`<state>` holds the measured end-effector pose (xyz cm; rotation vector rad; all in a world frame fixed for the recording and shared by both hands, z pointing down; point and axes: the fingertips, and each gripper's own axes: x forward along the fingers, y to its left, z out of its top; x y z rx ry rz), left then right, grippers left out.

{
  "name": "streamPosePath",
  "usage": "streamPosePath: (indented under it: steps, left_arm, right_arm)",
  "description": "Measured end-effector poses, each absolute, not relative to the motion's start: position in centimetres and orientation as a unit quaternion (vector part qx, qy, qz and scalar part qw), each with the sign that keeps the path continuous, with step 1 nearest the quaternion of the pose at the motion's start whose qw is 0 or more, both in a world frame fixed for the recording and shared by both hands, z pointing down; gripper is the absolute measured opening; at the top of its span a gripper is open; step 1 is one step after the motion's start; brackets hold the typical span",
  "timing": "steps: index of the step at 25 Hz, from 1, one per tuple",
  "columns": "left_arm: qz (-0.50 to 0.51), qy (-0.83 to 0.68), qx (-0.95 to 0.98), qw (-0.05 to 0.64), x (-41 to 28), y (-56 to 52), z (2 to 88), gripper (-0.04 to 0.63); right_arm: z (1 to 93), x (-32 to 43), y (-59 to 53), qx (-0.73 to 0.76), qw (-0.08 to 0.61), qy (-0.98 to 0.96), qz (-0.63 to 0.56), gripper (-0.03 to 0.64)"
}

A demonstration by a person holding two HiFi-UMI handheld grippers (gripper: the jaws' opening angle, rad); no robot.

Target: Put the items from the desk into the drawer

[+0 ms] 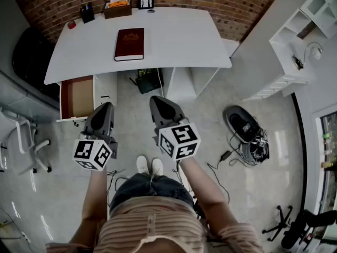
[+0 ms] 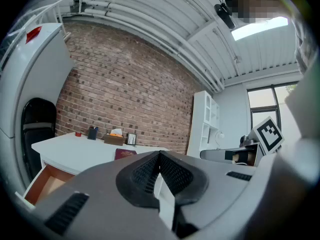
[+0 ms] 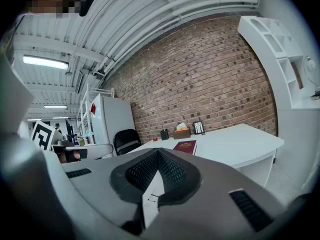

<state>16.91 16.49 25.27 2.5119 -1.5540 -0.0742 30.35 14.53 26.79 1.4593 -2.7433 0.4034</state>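
Observation:
A dark red book (image 1: 129,44) lies in the middle of the white desk (image 1: 179,36); it also shows as the book (image 2: 126,153) and the book (image 3: 185,146) in the two gripper views. The desk's drawer (image 1: 76,96) stands pulled open at the left, its wooden inside bare. My left gripper (image 1: 105,106) is held in the air in front of the drawer, well short of the desk. My right gripper (image 1: 157,102) hangs beside it, below the desk's front edge. Both are shut with nothing between their jaws, as seen at the left gripper (image 2: 160,156) and the right gripper (image 3: 158,154).
At the desk's back edge stand a pen holder (image 1: 87,13), a tissue box (image 1: 117,8), a photo frame (image 1: 146,0) and a small red object (image 1: 71,24). A white chair (image 1: 26,141) is at the left, and cables with a black device (image 1: 245,125) lie at the right. A white shelf unit (image 1: 295,51) lines the right wall.

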Motion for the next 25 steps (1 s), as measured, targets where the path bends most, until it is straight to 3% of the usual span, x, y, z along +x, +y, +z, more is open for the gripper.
streamPosePath:
  steps: [25]
  left_arm:
    - [-0.018,-0.560,0.820,0.118,17.1,14.0,27.2,0.009]
  right_arm:
    - [29.9,32.9,11.6,0.454,0.043,-0.874,0.170,0.017]
